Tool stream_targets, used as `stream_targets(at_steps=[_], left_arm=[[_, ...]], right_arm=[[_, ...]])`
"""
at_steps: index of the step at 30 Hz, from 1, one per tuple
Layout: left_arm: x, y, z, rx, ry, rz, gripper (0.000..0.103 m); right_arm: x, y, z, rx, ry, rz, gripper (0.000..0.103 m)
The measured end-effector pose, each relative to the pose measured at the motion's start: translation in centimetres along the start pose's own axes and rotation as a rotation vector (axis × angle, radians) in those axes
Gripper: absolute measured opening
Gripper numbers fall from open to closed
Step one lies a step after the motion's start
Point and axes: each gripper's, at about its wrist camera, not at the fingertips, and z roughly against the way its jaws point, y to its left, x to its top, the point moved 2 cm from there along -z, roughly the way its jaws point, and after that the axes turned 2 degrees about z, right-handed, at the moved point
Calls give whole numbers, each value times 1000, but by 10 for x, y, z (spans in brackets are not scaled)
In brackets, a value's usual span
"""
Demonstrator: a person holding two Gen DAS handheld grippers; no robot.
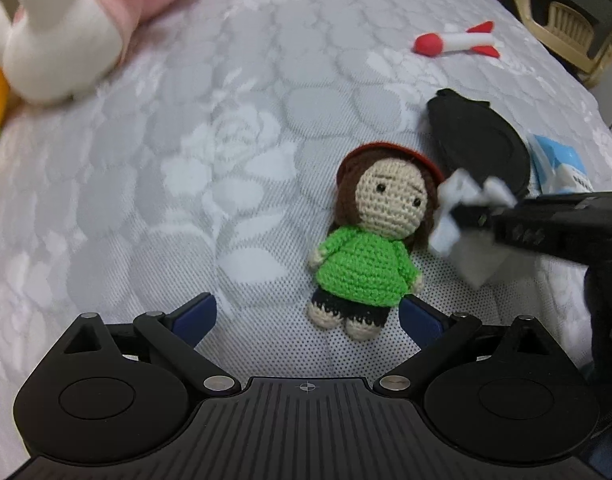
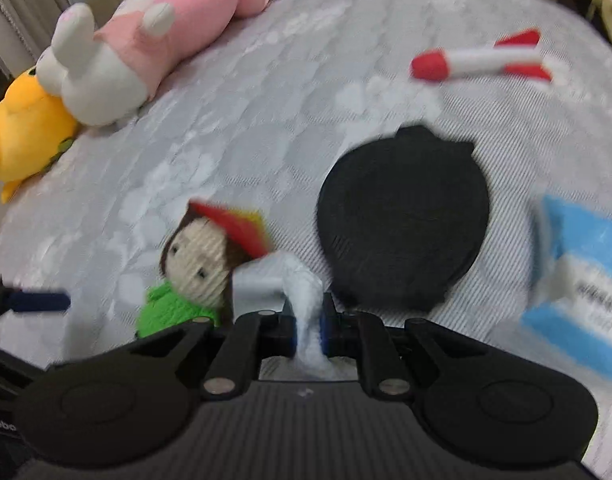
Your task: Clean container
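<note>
- The black container [image 2: 402, 220] is lying flat on the bed [image 1: 186, 120], just right of the crochet doll [image 1: 370, 240] and left of the blue-and-white tissue pack [image 2: 578, 280]. Its round dark face is up; can't tell if that's a lid or a base, or whether it's already been wiped.
- Right tongs [image 2: 308, 324] are pinched tight on a crumpled white tissue [image 2: 302, 292], held just near of the container's front edge, beside the doll's hat.
- Left tongs [image 1: 306, 316] are spread wide with nothing in them, hovering by the doll's feet.
- What could go sideways: the bed is soft, so pushing down with the wad could slide or tip the container, since nothing's bracing it. The thin tissue may tear or slip out of the pinch. The doll is close enough to get knocked.
- View differences: the right wrist shows the container's full outline and the yellow plush [image 2: 22, 140]. The left wrist shows the container only edge-on, but has the right tongs from the side. Both catch the pink plush [image 2: 154, 36] and the toy rocket [image 1: 458, 42].
</note>
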Motion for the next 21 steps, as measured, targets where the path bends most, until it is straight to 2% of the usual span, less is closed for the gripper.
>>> stream_targets(at_steps=[5,7,8,11,13,14,15,16,18,19,20,21], left_arm=[[6,10,-39,-103,147,133,100],[11,3,-51,-91,148,110,102],[14,-5,-53,-68,115,66,102],[16,-30,-52,-31,12,-89,102],[15,-48,-52,-18,-48,-185,85],[14,-59,-49,-9,-82,-248,70],[10,-73,-44,42,-141,-344,68],[5,-88,-39,136,-219,-466,67],[-19,-117,-39,391,-406,-776,66],[-31,-125,-44,473,-462,-893,67],[-40,-130,-49,501,-474,-963,68],[-45,-132,-54,476,-441,-981,70]], right_arm=[[15,-14,22,128,-44,-117,12],[25,-14,38,170,-81,-115,12],[29,-15,45,188,-95,-113,12],[38,-24,61,230,-140,-103,12],[39,-26,59,253,-151,-109,12],[39,-27,58,264,-156,-112,12],[39,-29,57,276,-161,-115,12],[39,-30,56,288,-166,-118,12],[39,-32,54,311,-177,-124,12],[39,-34,53,322,-182,-127,12],[39,-35,52,334,-187,-130,12],[39,-34,52,364,-187,-132,12]])
